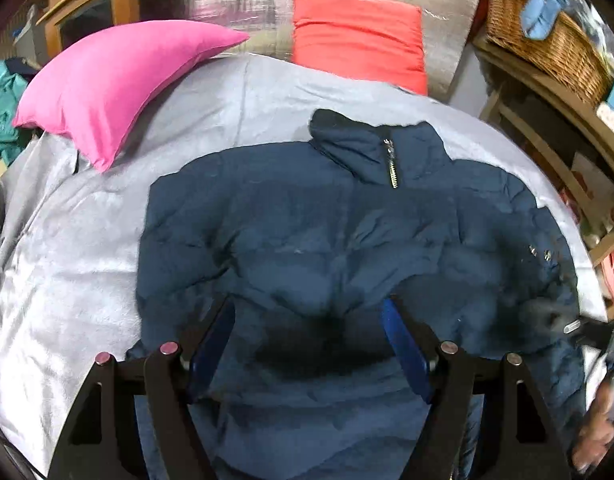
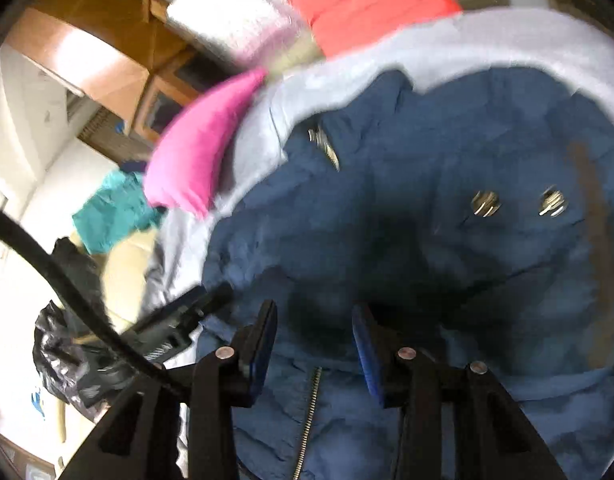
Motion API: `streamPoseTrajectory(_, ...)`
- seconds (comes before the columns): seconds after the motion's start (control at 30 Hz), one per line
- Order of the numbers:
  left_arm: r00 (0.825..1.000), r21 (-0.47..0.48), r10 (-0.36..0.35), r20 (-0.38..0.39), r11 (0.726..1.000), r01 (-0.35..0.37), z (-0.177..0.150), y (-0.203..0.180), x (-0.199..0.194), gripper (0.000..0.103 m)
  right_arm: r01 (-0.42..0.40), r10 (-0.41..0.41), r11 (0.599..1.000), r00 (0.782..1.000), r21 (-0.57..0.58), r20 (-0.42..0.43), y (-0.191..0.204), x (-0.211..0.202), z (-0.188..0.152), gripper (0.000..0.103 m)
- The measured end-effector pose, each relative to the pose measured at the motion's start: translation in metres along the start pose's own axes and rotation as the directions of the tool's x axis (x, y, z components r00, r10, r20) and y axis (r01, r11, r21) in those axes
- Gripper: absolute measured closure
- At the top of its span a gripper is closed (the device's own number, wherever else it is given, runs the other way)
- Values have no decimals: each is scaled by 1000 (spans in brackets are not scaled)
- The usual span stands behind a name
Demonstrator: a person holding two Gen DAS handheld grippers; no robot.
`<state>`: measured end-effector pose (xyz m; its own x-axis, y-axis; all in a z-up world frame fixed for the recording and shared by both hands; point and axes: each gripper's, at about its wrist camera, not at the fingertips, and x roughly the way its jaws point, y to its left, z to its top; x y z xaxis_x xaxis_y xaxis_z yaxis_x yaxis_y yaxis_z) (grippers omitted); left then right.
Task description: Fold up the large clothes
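Observation:
A navy puffer jacket (image 1: 327,232) lies spread on a grey bedsheet (image 1: 75,240), collar and zip toward the far side. My left gripper (image 1: 307,308) is open just above the jacket's middle, holding nothing. In the right wrist view the same jacket (image 2: 427,220) fills the frame, with two metal snaps (image 2: 485,202) and a zip (image 2: 311,412) showing. My right gripper (image 2: 315,312) is open over the jacket, empty. The view is blurred by motion. The other gripper (image 2: 179,320) shows at the jacket's left edge.
A pink pillow (image 1: 115,80) and a red-orange pillow (image 1: 359,36) lie at the bed's far side. A wicker basket (image 1: 547,40) sits on wooden shelves at right. Teal clothes (image 1: 3,112) lie at left. A black bag (image 2: 63,344) sits beside the bed.

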<state>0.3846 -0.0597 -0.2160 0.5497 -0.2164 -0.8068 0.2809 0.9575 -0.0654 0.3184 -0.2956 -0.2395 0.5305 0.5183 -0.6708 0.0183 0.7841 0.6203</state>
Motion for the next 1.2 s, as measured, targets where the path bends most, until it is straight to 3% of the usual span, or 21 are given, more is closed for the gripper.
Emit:
streamPoseTrajectory(0.07, 997, 25, 32, -63, 999, -31, -6, -5, 20, 26, 70, -70, 998, 996, -3, -54, -3, 26, -4, 63)
streamPoseTrajectory(0.27, 996, 38, 38, -85, 999, -35, -8, -6, 27, 24, 54, -51, 998, 995, 32, -91, -10, 16, -1, 65)
streamPoseTrajectory(0.4, 997, -10, 29, -69, 1000, -30, -7, 8, 9, 24, 48, -46, 996, 999, 78, -30, -25, -20, 0, 65)
streamPoseTrajectory(0.6, 995, -54, 101, -19, 993, -102, -10, 43, -7, 24, 107, -113, 983, 993, 147, 35, -58, -68, 1, 64)
streamPoseTrajectory(0.77, 980, -47, 152, -128, 986, -160, -19, 55, 30, 22, 117, -119, 968, 993, 223, -5, -97, -58, 0, 67)
streamPoseTrajectory(1.0, 975, -4, 197, -99, 980, -198, -22, 43, 17, 22, 133, -139, 972, 990, 193, 13, -86, -71, 0, 66)
streamPoseTrajectory(1.2, 974, -20, 218, -67, 975, -220, -29, 56, -1, 22, 119, -147, 961, 984, 248, 96, -102, -102, -3, 64)
